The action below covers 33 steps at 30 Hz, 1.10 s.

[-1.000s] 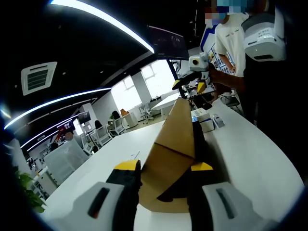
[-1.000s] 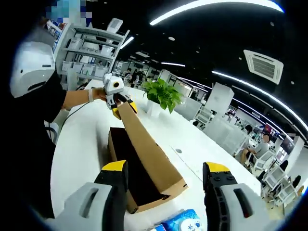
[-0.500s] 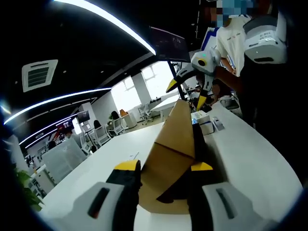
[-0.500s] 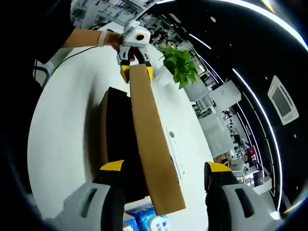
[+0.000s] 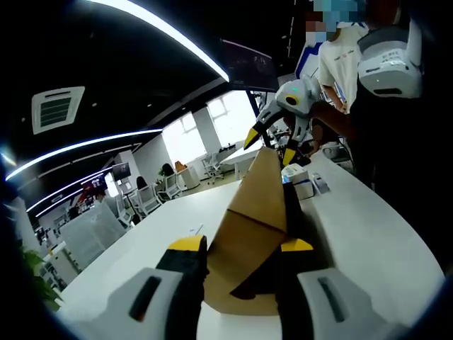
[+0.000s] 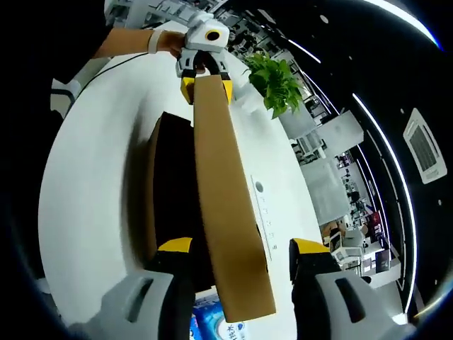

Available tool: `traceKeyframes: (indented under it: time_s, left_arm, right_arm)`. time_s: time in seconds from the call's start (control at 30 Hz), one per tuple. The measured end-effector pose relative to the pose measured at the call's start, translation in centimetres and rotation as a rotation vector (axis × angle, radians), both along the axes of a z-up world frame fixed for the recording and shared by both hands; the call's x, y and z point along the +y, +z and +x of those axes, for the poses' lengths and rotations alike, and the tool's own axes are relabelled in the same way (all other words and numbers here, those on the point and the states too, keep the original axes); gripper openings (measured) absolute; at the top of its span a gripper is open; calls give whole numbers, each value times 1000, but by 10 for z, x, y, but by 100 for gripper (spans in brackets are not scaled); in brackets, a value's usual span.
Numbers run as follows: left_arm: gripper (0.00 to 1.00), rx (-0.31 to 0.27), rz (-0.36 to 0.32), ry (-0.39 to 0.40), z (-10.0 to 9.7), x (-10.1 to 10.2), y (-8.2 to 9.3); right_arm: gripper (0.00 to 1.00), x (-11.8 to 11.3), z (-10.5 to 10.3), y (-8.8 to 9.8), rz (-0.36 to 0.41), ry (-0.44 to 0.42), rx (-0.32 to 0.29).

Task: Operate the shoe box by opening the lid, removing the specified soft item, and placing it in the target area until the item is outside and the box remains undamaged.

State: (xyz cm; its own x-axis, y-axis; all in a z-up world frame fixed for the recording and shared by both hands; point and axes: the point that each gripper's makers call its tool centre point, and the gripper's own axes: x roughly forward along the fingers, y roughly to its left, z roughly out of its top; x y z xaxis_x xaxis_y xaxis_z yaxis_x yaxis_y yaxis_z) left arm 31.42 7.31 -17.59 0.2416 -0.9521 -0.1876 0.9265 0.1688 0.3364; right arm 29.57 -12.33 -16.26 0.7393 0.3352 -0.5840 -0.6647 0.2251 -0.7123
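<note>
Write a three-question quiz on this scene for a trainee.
1. True or false: the lid of the shoe box lies shut flat on the box.
2. In the right gripper view, what stands on the table beyond the left tongs? A) a potted plant B) a kettle C) a desk lamp
3. Fill in: the left tongs clamp the far end of the raised lid, while the right tongs straddle its near end with their jaws ____.

Key: 1 false, the lid is raised; 2 A; 3 open.
</note>
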Motion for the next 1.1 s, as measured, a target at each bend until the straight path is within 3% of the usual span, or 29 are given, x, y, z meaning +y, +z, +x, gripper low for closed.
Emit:
traceKeyframes:
  time_s: [0.13, 0.47, 0.73, 0.8, 0.9, 1.0, 1.1]
  left_arm:
    - [38, 3, -5, -8, -1, -1, 0]
    - [40, 6, 13, -16, -4, -1, -6]
    - [43, 62, 8, 2, -9, 4, -7]
    - [45, 126, 21, 54, -9, 16, -13]
    - [56, 119, 45, 98, -14, 31, -25]
    - [61, 175, 83, 183, -13, 50, -37]
    - [61, 228, 83, 242, -15, 63, -38]
  right_arm:
    - [34, 0, -2, -6, -13, 2, 25]
    - [33, 1, -5, -11, -38, 26, 26]
    - [33, 1, -7, -12, -42, 36, 28]
    - [33, 1, -7, -12, -47, 35, 29]
    - [33, 0, -7, -14, -47, 32, 27]
    - [33, 0, -10, -15, -42, 29, 22]
    - [33, 1, -11, -18, -51, 30, 26]
